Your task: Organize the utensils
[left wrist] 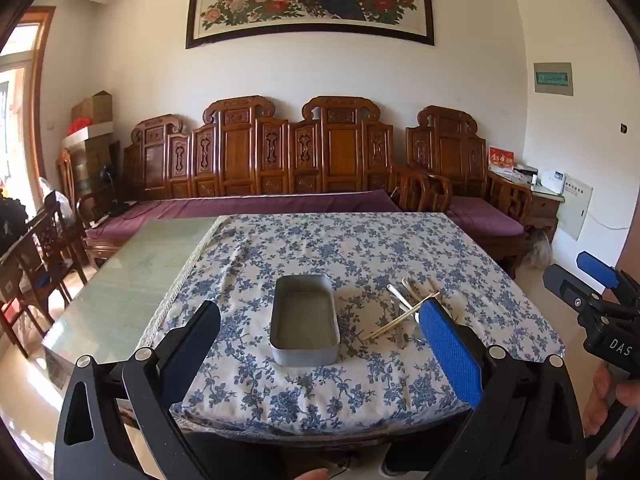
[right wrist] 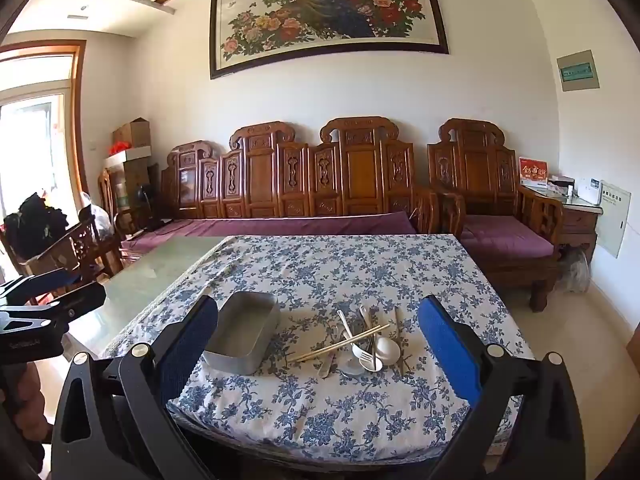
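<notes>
An empty grey metal tin (left wrist: 305, 319) (right wrist: 243, 332) stands on the blue-flowered tablecloth (left wrist: 360, 248) (right wrist: 360, 264). To its right lies a heap of utensils (right wrist: 362, 346) (left wrist: 408, 308): wooden chopsticks (right wrist: 340, 345) across metal spoons, a fork (right wrist: 365, 356) and a white spoon (right wrist: 387, 347). My left gripper (left wrist: 320, 344) hovers open at the near table edge, framing the tin. My right gripper (right wrist: 320, 344) is open too, short of the heap, nothing between its fingers. Each gripper shows at the side of the other's view: the right one (left wrist: 576, 280), the left one (right wrist: 68, 284).
The cloth covers the right part of a glass-topped table (left wrist: 132, 280) (right wrist: 152, 276). A carved wooden sofa with purple cushions (left wrist: 280, 200) (right wrist: 300, 220) runs behind it. Wooden chairs (left wrist: 48, 248) stand at the left. A hand (left wrist: 616, 400) holds the right gripper's handle.
</notes>
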### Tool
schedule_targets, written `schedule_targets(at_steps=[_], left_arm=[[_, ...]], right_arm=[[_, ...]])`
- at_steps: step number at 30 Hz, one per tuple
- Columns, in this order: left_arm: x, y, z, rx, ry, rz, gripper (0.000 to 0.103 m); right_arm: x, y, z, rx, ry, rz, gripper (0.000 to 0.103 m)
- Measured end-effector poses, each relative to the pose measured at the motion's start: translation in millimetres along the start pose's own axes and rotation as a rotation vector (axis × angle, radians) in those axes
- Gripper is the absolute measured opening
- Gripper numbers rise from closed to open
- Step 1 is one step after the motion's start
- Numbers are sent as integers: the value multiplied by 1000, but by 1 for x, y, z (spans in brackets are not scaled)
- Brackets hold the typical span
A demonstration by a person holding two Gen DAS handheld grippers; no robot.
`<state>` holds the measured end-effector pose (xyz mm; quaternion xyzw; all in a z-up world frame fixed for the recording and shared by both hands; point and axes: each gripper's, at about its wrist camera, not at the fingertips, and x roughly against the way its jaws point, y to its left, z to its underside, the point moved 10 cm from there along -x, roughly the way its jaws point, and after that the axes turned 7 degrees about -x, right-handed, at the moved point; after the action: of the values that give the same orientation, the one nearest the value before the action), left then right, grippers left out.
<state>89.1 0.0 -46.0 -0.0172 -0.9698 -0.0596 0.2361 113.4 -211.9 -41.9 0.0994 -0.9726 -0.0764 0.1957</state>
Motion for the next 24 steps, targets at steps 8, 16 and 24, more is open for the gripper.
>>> schedule_targets(at_steps=[8, 16, 24], left_arm=[[-2, 1, 0, -8, -6, -1, 96], [6, -2, -9, -9, -19, -2, 96], [8, -2, -7, -8, -29, -3, 96]], right_arm=[[1, 0, -1, -5, -1, -5, 100], [6, 6, -5, -5, -8, -6, 100], [5, 7, -2, -6, -8, -10, 100]])
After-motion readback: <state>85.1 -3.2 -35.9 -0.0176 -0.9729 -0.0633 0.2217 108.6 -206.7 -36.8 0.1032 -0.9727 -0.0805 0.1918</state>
